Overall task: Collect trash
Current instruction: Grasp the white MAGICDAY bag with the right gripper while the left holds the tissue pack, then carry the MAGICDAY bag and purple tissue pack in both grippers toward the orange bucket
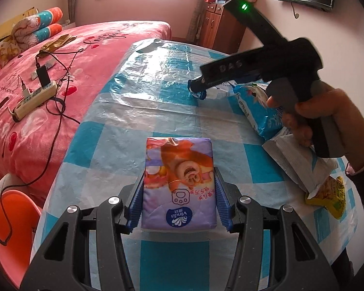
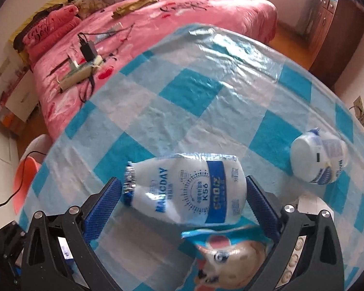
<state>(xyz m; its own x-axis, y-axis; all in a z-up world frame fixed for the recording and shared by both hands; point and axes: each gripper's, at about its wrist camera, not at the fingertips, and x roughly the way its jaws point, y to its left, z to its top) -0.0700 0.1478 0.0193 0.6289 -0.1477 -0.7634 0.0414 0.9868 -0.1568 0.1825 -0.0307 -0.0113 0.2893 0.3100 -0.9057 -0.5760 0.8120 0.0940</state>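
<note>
My left gripper (image 1: 179, 201) is shut on a purple Vinda tissue pack (image 1: 179, 184), its blue pads pressing both sides, low over the checked table (image 1: 123, 126). My right gripper (image 2: 184, 194) has its blue fingers (image 2: 102, 201) around a white and blue milk pouch (image 2: 184, 191); the left pad stands apart from the pouch, so the jaws are open. The right gripper also shows in the left wrist view (image 1: 196, 88), at the table's right side. A blue snack bag with a cartoon face (image 2: 228, 252) lies under the right gripper.
A small white and blue cup (image 2: 319, 156) lies on its side at the right. A white wrapper (image 1: 301, 162) and a yellow snack bag (image 1: 327, 194) lie at the table's right edge. A pink bed (image 1: 48, 77) with a power strip (image 1: 34, 99) stands left. An orange stool (image 1: 14, 215) sits at lower left.
</note>
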